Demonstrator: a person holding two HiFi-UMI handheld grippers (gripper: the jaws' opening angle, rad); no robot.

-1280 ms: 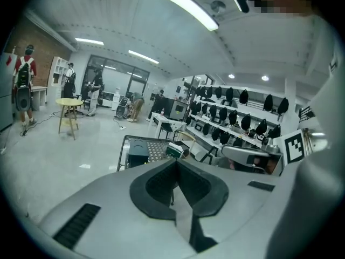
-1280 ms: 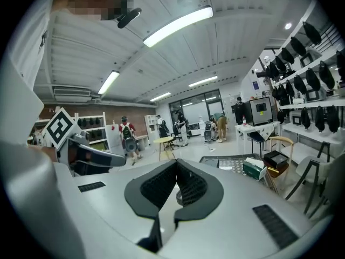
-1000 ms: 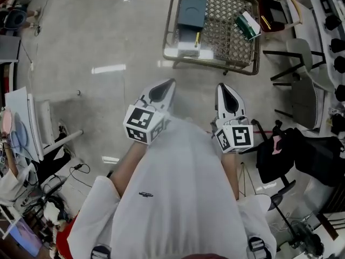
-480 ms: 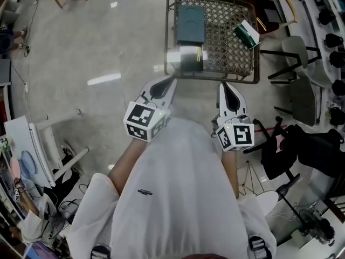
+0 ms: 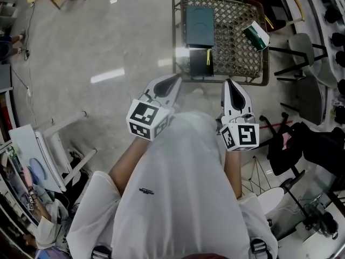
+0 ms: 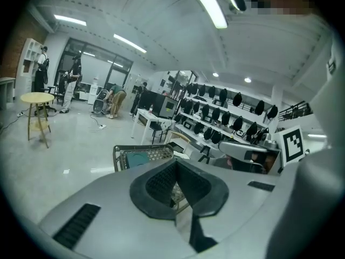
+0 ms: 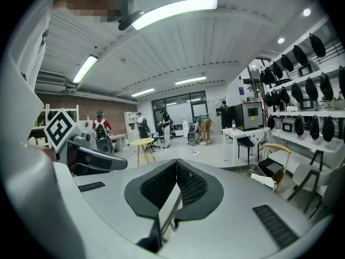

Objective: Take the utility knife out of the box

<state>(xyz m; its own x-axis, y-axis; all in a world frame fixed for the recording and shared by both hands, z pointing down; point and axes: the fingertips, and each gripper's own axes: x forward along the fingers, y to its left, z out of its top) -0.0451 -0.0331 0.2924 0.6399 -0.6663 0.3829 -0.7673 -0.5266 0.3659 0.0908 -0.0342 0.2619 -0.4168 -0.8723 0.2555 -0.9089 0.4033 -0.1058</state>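
A wire-mesh table (image 5: 232,15) stands just ahead of me in the head view. On it lie a dark teal box (image 5: 199,19), a smaller dark box (image 5: 198,65) with a yellow-tipped tool (image 5: 208,58) at its edge, and a green-and-white pack (image 5: 256,35). Whether the tool is the utility knife I cannot tell. My left gripper (image 5: 176,79) is shut and empty, its tip at the table's near edge. My right gripper (image 5: 233,83) is also shut and empty, by the near right edge. The left gripper view shows the table (image 6: 123,154) beyond the closed jaws.
Chairs (image 5: 302,90) and a black bag (image 5: 302,144) crowd the right side. White racks and cables (image 5: 43,144) sit at the left. A small round table (image 6: 36,98) and several people stand far off across the shiny floor.
Both grippers moved forward with me toward the mesh table, which is now closer in the head view. Their tips have reached its near edge. Both jaws stayed shut.
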